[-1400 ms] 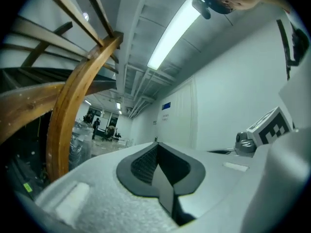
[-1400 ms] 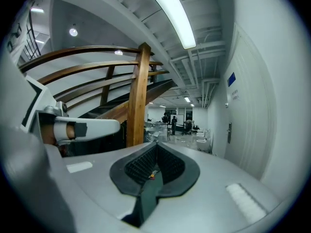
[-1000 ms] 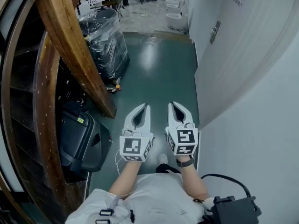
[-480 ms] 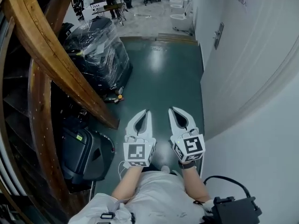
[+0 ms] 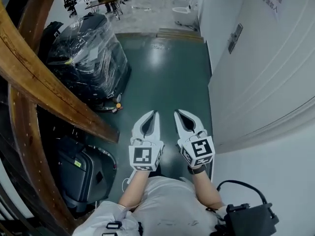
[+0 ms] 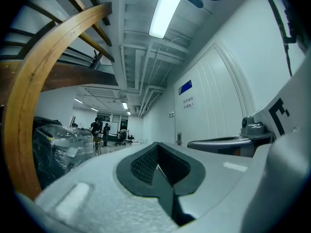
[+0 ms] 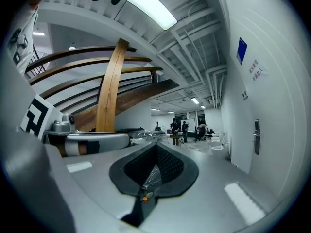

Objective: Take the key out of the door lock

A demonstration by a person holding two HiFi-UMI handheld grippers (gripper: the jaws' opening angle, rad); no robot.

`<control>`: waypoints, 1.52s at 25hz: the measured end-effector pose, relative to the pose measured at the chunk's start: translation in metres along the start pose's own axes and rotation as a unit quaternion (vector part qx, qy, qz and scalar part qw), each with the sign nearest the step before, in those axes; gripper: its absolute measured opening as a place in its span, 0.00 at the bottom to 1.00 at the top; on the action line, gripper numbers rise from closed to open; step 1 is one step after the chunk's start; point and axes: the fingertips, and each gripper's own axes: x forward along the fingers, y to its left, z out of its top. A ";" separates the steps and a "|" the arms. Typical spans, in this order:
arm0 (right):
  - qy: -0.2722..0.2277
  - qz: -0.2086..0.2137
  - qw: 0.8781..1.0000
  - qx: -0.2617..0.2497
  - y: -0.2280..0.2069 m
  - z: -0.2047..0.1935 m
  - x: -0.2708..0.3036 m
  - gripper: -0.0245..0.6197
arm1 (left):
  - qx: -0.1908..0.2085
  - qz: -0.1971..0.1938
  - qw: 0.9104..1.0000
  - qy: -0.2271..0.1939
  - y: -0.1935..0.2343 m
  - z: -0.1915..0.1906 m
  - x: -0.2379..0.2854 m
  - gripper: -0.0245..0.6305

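Though nowhere near the door yet, hardly begun as a job. Broad green floor (image 5: 167,77) ahead, running between a white wall (image 5: 275,181) on the right and heavy curved wooden beams (image 5: 44,97) on the left. Past the beams, a bulky machine wrapped in clear plastic (image 5: 88,53); nearer, a black case (image 5: 81,178) tucked under the timber. Set into the right-hand wall, the door (image 5: 266,68), well ahead of both hands.

Lower down, held level and side by side in front of the body: left tongs (image 5: 156,113) pressed fully together with nothing in them; right tongs (image 5: 177,112) drawn together bar a hairline, having just eased apart a touch, likewise holding nothing.

Smaller yet, the lock (image 5: 235,38) on the door, a dark upright plate, far from either tool. Too small to make out any key, though presumably lodged there.

Nothing accomplished so far, judging by this. Yet to come: closing the gap, spreading one pair of tongs, pinching the key, drawing it straight out.
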 end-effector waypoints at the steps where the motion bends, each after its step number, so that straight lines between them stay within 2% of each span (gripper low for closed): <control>1: -0.001 -0.003 1.000 -0.005 -0.006 0.004 0.020 0.05 | 0.003 -0.003 1.000 -0.005 0.013 0.004 0.016 0.04; 5: -0.012 -0.004 0.999 -0.033 -0.018 0.033 0.100 0.05 | 0.006 -0.004 1.000 -0.023 0.075 0.026 0.075 0.04; 9: -0.024 0.001 0.999 -0.049 -0.018 0.050 0.159 0.05 | 0.024 0.008 0.999 -0.039 0.128 0.039 0.110 0.04; 14: 0.015 0.015 0.999 -0.033 -0.020 0.023 0.211 0.05 | -0.007 0.006 1.000 -0.005 0.161 0.013 0.137 0.04; 18: 0.013 0.022 0.999 -0.031 -0.033 0.022 0.247 0.05 | -0.032 0.003 0.999 -0.001 0.179 0.003 0.158 0.04; 21: 0.018 0.026 0.999 -0.012 -0.049 0.008 0.281 0.05 | -0.035 0.009 0.999 0.007 0.198 -0.004 0.180 0.04; 24: 0.022 0.040 0.999 0.006 -0.068 -0.007 0.323 0.05 | -0.032 0.016 0.999 0.032 0.220 -0.025 0.216 0.04; 26: 0.017 0.048 0.999 0.009 -0.085 -0.004 0.347 0.05 | -0.027 0.012 0.999 0.039 0.226 -0.026 0.243 0.04; 28: 0.002 0.046 0.999 0.008 -0.105 0.012 0.361 0.05 | -0.012 -0.001 1.000 0.029 0.220 -0.010 0.266 0.04; 33: -0.043 0.006 0.999 -0.008 -0.187 0.064 0.391 0.05 | 0.014 -0.044 0.999 -0.008 0.203 0.033 0.351 0.04; 36: -0.043 -0.014 0.999 -0.001 -0.237 0.064 0.414 0.05 | 0.020 -0.056 0.998 -0.020 0.202 0.034 0.400 0.04; 38: -0.027 -0.015 0.999 0.021 -0.264 0.049 0.431 0.05 | 0.016 -0.059 0.998 -0.009 0.206 0.022 0.423 0.04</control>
